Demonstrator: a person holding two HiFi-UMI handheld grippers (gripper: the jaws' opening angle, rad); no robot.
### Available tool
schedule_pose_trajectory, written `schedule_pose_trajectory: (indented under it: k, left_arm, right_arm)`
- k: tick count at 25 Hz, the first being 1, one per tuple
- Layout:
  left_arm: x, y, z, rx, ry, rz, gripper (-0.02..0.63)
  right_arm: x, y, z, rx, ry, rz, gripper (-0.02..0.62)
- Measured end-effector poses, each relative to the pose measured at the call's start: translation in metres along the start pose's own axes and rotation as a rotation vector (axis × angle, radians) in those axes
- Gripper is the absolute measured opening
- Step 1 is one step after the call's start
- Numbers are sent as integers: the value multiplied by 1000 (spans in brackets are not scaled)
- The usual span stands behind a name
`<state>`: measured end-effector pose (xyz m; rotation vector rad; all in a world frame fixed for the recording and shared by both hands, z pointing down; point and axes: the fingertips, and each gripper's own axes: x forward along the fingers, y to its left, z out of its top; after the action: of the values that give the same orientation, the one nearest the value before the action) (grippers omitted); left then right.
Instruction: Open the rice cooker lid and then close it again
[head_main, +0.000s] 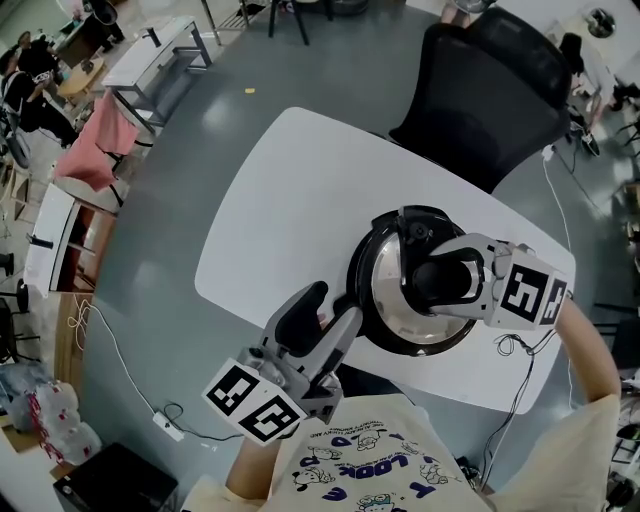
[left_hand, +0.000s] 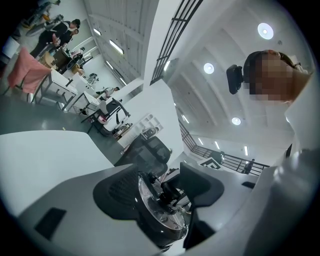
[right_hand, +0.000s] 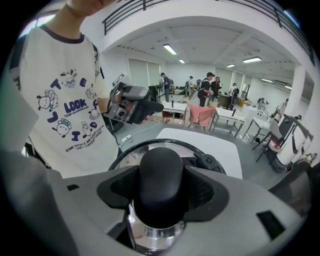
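While clasped at the knob (right_hand: 160, 172) by the right hand-held gripper (right_hand: 161, 196), lid (head_main: 385, 295) of rice cooker (head_main: 396, 348): silver disc, black rim, over the cooker's mouth. Shows tilted and almost edge-on in the left gripper view; seated or lifted, cannot tell.

Rice cooker: round, dark. Stands on the white tabletop (head_main: 290, 200), toward its right near corner.

Knob: black, oblong, at the lid's middle.

Right hand-held gripper: reaches in from the right, clenched on the knob, one dark pad pressed to each side. Bears a marker cube (head_main: 530, 292) at its right end.

Left hand-held gripper (head_main: 335, 302): lies at the cooker's near left, released, jaws apart, nothing pressed between the pads. Frames the lid's rim between them in its own view. Touching the cooker's wall or just beside it, cannot tell. Bears a second marker cube (head_main: 255, 400) at its near end.

Office chair (head_main: 490, 90): black mesh, just beyond the tabletop's far right edge.

Cable (head_main: 515, 345): thin, black, loops on the tabletop right of the cooker.

T-shirt (head_main: 360, 460): cream, blue cartoon print, at the near edge.
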<state>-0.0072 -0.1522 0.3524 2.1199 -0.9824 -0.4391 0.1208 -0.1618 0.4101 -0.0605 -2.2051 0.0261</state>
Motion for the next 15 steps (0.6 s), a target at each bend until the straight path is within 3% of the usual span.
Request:
schedule_pose_trajectory:
  k: [9,15]
  left_arm:
    - [-3,-9,-1,5,11,-14,268]
    - [-6,-11,-2,21,22,-7,268]
  right_arm:
    - [1,8,4,-19,18,-2,299]
    - [1,7,6,-77,47,-90,316]
